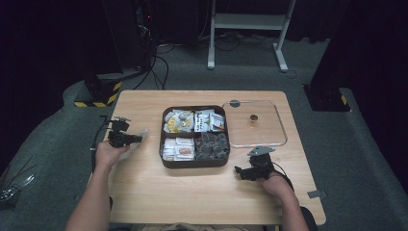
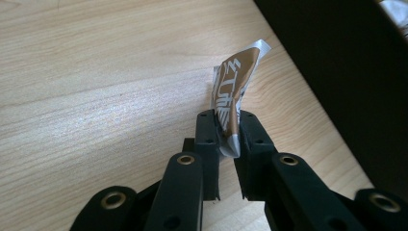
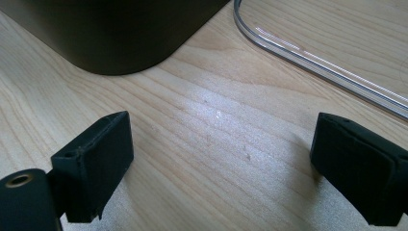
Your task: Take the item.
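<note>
Dark curtains and grey carpet surround a light wooden table where a person works with two handheld grippers. At the middle of the table stands a dark brown box with four compartments, filled with small wrapped snacks; I cannot read what each kind is. Just to the right of the box lies its clear lid, flat on the wood.

The left gripper is left of the box, and its jaws are pressed together on a small brown and silver sachet. The sachet stands up from the jaws and bends a little to one side. I judge it light and soft, a thin foil pack that crumples easily and may slip, because the foil looks smooth. The jaws take it at the lower sealed edge, and this seems a good place, since the flat seam gives the pads a firm hold without squeezing the contents. The writing on the sachet is too distorted to read.

The right gripper rests near the front right corner of the box, with its jaws wide apart and nothing between them.

In the left gripper view the box is cut off and shows only as a dark wall at the right. The lower end of the sachet is hidden between the jaws.
</note>
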Available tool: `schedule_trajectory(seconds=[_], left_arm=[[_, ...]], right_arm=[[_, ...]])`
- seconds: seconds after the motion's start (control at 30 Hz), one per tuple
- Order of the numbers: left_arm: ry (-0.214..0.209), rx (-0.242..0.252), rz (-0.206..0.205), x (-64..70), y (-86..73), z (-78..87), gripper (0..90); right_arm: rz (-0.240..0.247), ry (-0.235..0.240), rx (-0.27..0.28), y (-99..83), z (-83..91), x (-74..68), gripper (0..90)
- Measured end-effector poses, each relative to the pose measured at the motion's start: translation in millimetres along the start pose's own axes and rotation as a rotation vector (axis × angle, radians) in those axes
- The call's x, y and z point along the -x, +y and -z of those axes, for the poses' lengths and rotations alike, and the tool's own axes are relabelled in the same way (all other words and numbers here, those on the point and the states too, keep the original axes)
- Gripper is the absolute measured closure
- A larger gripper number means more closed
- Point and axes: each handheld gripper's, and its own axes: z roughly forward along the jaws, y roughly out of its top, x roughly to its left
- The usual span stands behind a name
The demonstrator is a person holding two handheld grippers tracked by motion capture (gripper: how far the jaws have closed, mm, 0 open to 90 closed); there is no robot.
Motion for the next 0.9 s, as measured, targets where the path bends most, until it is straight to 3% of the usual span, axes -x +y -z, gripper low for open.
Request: schedule_trajectory(seconds=[0.27,0.47,0.6,0.9], left_arm=[[0.007,-0.031,-0.029,4.2,0.8,-8.4,79.8],[-0.011,-0.038,-0.023,4.9,-0.5,-9.6,69.8],[-0.018,-0.033,-0.02,7.4,-1.8,-8.0,60.6],[-0.045,0.025,-0.019,12.4,-2.2,4.7,53.1]], right_arm=[[0.0,-0.002,0.002,-0.7,0.5,-0.4,7.8],[-0.001,-0.002,0.002,-0.8,0.7,-0.5,7.8],[0.0,-0.002,0.002,-0.9,0.7,-0.4,7.8],[0.0,-0.002,0.0,-1.1,1.0,-0.6,7.8]])
